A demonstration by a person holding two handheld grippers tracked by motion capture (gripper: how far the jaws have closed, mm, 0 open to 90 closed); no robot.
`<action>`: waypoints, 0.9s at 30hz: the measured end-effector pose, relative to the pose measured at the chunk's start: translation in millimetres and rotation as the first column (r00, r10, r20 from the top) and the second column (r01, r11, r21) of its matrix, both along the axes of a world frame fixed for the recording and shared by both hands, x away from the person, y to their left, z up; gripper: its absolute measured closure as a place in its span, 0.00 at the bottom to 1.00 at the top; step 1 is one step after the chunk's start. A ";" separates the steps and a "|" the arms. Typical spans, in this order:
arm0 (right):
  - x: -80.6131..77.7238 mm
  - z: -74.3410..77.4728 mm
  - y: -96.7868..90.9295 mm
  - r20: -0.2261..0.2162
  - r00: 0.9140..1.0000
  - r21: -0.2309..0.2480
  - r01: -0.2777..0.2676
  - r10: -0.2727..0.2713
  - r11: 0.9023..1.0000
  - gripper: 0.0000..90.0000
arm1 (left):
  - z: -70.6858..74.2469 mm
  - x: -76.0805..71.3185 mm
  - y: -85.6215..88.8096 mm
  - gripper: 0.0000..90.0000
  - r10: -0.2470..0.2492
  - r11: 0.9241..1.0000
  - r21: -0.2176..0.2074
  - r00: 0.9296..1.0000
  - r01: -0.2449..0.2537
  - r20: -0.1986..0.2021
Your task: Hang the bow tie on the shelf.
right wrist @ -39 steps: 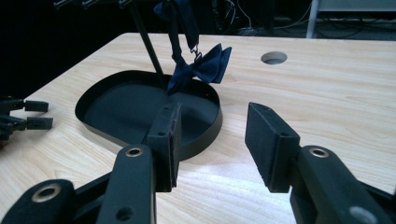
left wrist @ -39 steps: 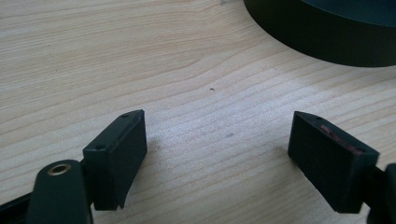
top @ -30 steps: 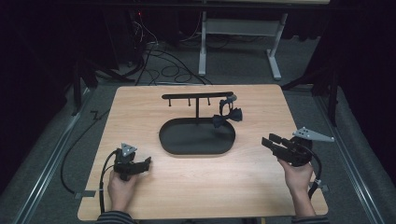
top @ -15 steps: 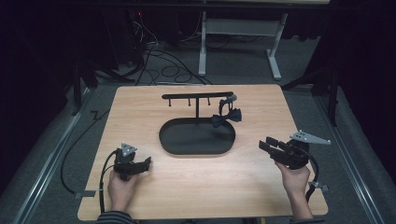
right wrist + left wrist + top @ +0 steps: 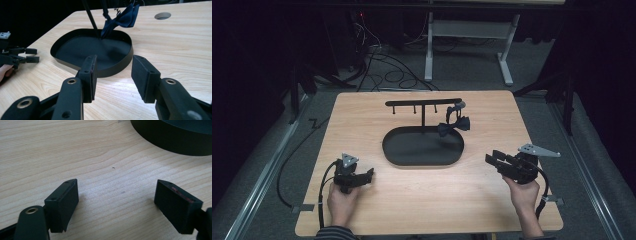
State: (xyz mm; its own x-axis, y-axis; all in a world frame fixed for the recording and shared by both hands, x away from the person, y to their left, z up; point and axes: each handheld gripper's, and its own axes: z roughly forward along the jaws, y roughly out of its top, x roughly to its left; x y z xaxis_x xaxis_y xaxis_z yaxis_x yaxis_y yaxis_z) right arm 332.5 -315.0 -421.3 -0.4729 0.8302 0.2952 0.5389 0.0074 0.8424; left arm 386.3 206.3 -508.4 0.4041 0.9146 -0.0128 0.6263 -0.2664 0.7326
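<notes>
Dark navy fabric bow tie (image 5: 454, 125) hangs off the black T-bar stand's (image 5: 423, 103) right end, far-left of right gripper (image 5: 492, 161), the nearer one. Both grippers gape empty; left gripper (image 5: 368, 174) idle on bench (image 5: 492, 210).

A dark navy bow tie (image 5: 454, 125) hangs from the right end of a black T-shaped stand (image 5: 423, 103), dangling above the far right rim of the stand's oval tray (image 5: 422, 147).

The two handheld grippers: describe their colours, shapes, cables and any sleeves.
Both are black. The left gripper and right gripper each carry a grey three-cornered plate and trail a black cable. Their jaws end in blocky black pads. A striped cuff shows at the left wrist.
</notes>
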 end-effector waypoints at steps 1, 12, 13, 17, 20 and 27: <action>-0.3 -1.0 1.3 -0.004 1.000 0.000 -0.002 0.002 1.000 0.64 | 0.0 0.0 0.0 0.22 0.000 1.000 0.000 1.000 0.000 0.000; 0.7 -11.4 9.0 -0.023 0.999 0.014 -0.022 0.022 1.000 0.64 | 0.0 0.0 0.0 0.22 0.000 1.000 0.000 1.000 0.000 0.000; 0.7 -12.2 9.8 -0.025 0.999 0.017 -0.023 0.023 1.000 0.64 | 0.0 0.0 0.0 0.22 0.000 1.000 0.000 1.000 0.000 0.000; 0.8 -16.1 13.4 -0.030 0.999 0.019 -0.031 0.031 0.999 0.64 | 0.0 0.0 0.0 0.22 0.000 1.000 0.000 1.000 0.000 0.000; 0.7 -18.9 14.9 -0.035 0.999 0.023 -0.033 0.033 0.999 0.64 | 0.0 0.0 0.0 0.22 0.000 1.000 0.000 1.000 0.000 0.000; 0.5 -25.1 17.6 -0.050 0.998 0.031 -0.036 0.037 0.999 0.64 | 0.0 0.0 0.0 0.22 0.000 1.000 0.001 1.000 0.000 0.000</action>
